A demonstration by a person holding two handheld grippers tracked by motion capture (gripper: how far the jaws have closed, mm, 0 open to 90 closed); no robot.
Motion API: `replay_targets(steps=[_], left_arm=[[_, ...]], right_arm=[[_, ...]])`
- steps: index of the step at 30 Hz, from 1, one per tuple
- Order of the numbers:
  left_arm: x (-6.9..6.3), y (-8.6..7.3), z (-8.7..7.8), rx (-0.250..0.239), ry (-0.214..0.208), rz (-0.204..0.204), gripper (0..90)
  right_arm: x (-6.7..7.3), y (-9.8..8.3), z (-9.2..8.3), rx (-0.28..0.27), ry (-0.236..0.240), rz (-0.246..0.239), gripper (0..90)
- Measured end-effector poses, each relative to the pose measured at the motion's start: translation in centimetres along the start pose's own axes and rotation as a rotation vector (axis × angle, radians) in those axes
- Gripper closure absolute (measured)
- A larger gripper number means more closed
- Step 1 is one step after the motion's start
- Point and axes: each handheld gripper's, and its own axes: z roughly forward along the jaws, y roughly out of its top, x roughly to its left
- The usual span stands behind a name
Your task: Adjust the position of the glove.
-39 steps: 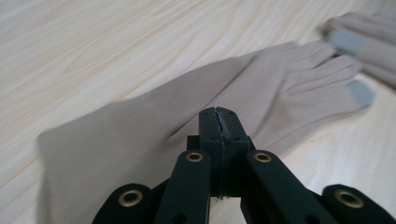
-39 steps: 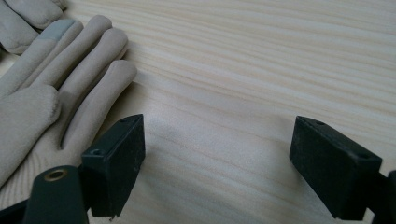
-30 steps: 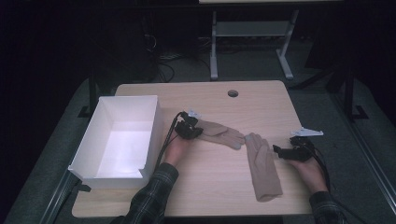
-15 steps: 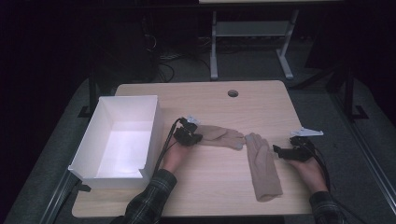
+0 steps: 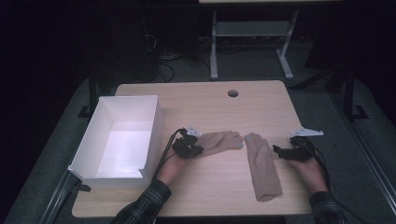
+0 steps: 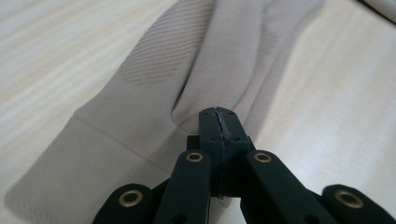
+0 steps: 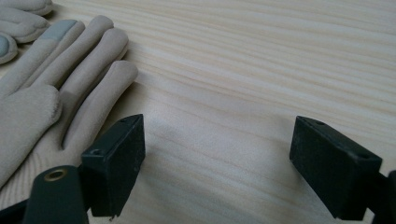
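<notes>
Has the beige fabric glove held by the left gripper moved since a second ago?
Yes. The beige fabric glove in the left gripper has slid toward the near table edge, slightly away from the white open box.

Dim dark surroundings, lit tabletop, soft close-ups

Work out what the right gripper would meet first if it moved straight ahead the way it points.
Probably the right-hand glove: the right gripper, jaws open, points at its finger end, close beside it.
</notes>
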Motion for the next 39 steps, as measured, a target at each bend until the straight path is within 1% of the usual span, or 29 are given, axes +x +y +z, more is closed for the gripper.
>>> replay_targets(steps=[1, 4, 7, 9, 10, 11, 12, 13, 14, 16, 20, 21, 22, 24, 26, 27, 29, 30, 31, 32, 33, 34, 35, 36, 37, 38, 39], left_arm=[[-0.2, -0.2, -0.1, 0.000, -0.012, 0.009, 89.5], [-0.6, -0.7, -0.4, -0.003, -0.040, 0.011, 89.5], [-0.9, -1.2, -0.7, -0.004, -0.064, 0.003, 89.5], [-1.4, -1.7, -1.0, -0.009, -0.089, -0.005, 89.5], [-1.4, -1.7, -1.0, -0.009, -0.089, -0.005, 89.5], [-1.7, -2.0, -1.2, -0.005, -0.113, 0.008, 89.5], [-1.7, -2.0, -1.2, -0.005, -0.113, 0.008, 89.5], [-2.0, -2.1, -1.2, -0.009, -0.124, 0.005, 89.5], [-2.2, -2.2, -1.2, -0.004, -0.132, 0.015, 89.5], [-2.9, -2.3, -1.2, -0.005, -0.155, 0.019, 89.5], [-3.7, -2.1, -0.9, 0.000, -0.182, 0.057, 89.5], [-4.1, -2.1, -0.7, -0.011, -0.194, 0.041, 89.5], [-4.3, -2.0, -0.6, -0.008, -0.204, 0.048, 89.5], [-4.8, -1.9, -0.4, -0.008, -0.208, 0.072, 89.5], [-5.5, -1.8, -0.2, -0.016, -0.224, 0.077, 89.5], [-5.6, -1.7, -0.1, -0.007, -0.229, 0.099, 89.5], [-6.2, -1.6, 0.2, -0.020, -0.243, 0.096, 89.5], [-6.6, -1.4, 0.4, -0.021, -0.250, 0.110, 89.5], [-6.6, -1.4, 0.4, -0.021, -0.250, 0.110, 89.5], [-6.9, -1.4, 0.6, -0.030, -0.256, 0.108, 89.5], [-7.0, -1.4, 0.6, -0.029, -0.257, 0.115, 89.5], [-7.2, -1.3, 0.7, -0.031, -0.257, 0.114, 89.5], [-7.2, -1.3, 0.6, -0.023, -0.256, 0.126, 89.5], [-7.2, -1.3, 0.6, -0.025, -0.258, 0.123, 89.4], [-7.0, -1.2, 0.4, -0.039, -0.259, 0.110, 89.4], [-7.0, -1.2, 0.4, -0.039, -0.259, 0.110, 89.4], [-6.5, -1.1, -0.1, -0.054, -0.252, 0.103, 89.4]], right_arm=[[0.0, 0.0, 0.0, 0.000, 0.000, -0.001, 17.8], [0.0, 0.0, 0.0, 0.001, 0.001, 0.000, 17.8], [0.0, 0.0, 0.0, 0.001, 0.001, -0.001, 17.8], [0.1, 0.0, 0.0, 0.001, 0.002, -0.002, 17.8], [0.0, 0.0, 0.0, 0.001, 0.003, -0.004, 17.8], [0.1, 0.0, 0.0, 0.001, 0.003, -0.004, 17.8], [0.1, 0.0, 0.0, 0.001, 0.003, -0.004, 17.8], [0.1, 0.0, 0.0, 0.001, 0.003, -0.004, 17.8], [0.1, 0.0, 0.0, 0.001, 0.003, -0.004, 17.8], [0.1, 0.0, 0.0, 0.001, 0.004, -0.005, 17.9], [0.1, 0.0, 0.0, 0.000, 0.003, -0.004, 17.9], [0.1, 0.0, 0.0, 0.001, 0.004, -0.005, 17.9], [0.1, 0.0, 0.0, 0.001, 0.004, -0.005, 17.9], [0.1, 0.0, 0.0, 0.001, 0.004, -0.006, 17.9], [0.1, 0.0, 0.0, 0.001, 0.005, -0.005, 17.8], [0.1, 0.0, 0.0, 0.001, 0.005, -0.005, 17.8], [0.1, 0.0, 0.0, 0.001, 0.005, -0.006, 17.8], [0.1, 0.0, 0.0, 0.002, 0.006, -0.006, 17.9], [0.1, 0.0, 0.0, 0.002, 0.006, -0.006, 17.9], [0.1, 0.0, 0.0, 0.001, 0.006, -0.007, 17.9], [0.1, 0.0, 0.0, 0.001, 0.006, -0.007, 17.8], [0.1, 0.0, 0.0, 0.001, 0.006, -0.007, 17.8], [0.1, 0.0, 0.0, 0.002, 0.006, -0.007, 17.9], [0.1, 0.0, 0.0, 0.001, 0.006, -0.007, 17.9], [0.1, 0.0, 0.0, 0.001, 0.006, -0.007, 17.8], [0.1, 0.0, 0.0, 0.001, 0.006, -0.007, 17.8], [0.1, 0.0, 0.0, 0.002, 0.006, -0.007, 17.9]])
